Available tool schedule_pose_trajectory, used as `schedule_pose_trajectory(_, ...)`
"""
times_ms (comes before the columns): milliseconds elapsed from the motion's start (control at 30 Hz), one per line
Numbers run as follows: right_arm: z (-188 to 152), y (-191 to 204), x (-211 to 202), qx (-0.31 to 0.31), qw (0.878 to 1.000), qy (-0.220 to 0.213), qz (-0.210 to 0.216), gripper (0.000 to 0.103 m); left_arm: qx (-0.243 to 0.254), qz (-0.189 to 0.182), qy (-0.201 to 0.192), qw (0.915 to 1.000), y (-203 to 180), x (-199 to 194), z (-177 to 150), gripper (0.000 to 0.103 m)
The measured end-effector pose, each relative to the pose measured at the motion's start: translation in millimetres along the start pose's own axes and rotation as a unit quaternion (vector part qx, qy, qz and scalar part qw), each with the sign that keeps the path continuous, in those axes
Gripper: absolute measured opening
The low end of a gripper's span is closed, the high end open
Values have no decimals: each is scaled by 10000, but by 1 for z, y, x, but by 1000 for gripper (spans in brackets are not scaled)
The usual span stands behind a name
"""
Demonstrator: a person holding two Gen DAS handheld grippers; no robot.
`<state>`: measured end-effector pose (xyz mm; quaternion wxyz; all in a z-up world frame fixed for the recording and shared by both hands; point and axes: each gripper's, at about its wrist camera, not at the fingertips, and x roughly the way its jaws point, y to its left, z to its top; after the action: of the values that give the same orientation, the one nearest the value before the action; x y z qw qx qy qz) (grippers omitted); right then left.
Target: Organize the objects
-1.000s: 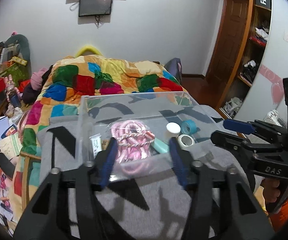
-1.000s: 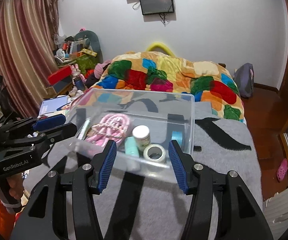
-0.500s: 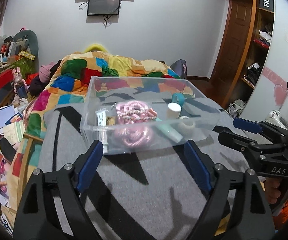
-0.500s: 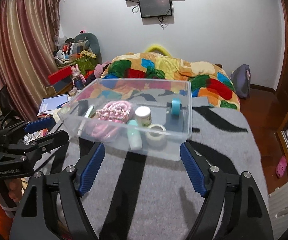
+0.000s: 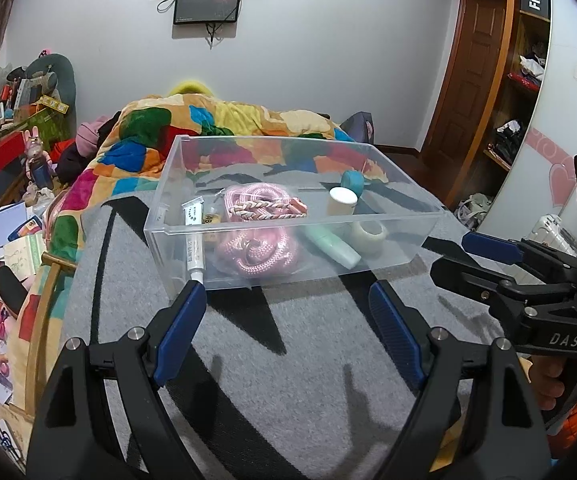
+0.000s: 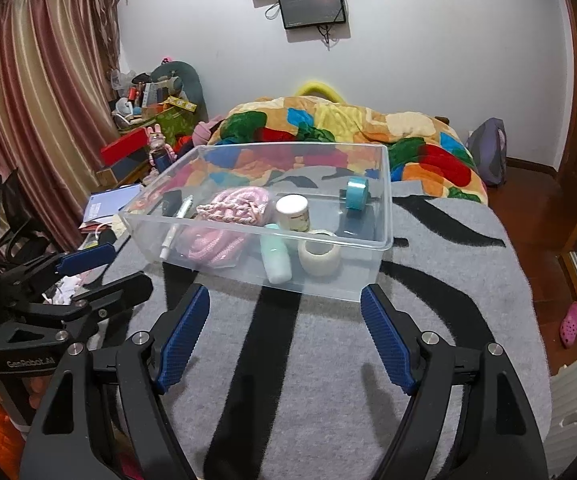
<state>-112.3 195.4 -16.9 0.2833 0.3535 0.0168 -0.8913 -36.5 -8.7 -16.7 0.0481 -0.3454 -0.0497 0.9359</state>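
Both tools, left [image 5: 284, 300] and right [image 6: 284, 302], have backed off the clear plastic bin [image 5: 288, 220], jaws now spread wide, holding nothing. The bin sits on the grey black-striped blanket [image 5: 308, 360] with pink rope [image 5: 256, 236] and tape rolls inside; placement looks finished.

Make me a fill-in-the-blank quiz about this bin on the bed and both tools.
1. The clear bin rests on a grey and ____ blanket.
2. The coiled rope in the bin is ____.
3. Both the left tool and the right tool are ____ and hold nothing.
4. The tape roll standing on edge is ____.

Missing words: black; pink; open; blue
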Motion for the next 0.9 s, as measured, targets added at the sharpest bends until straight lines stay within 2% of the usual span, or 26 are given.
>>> schedule_pose_trajectory(900,-2,-1,5,87,9999,88,33,76,-7,9,-10,10000,0,-1,-1,85)
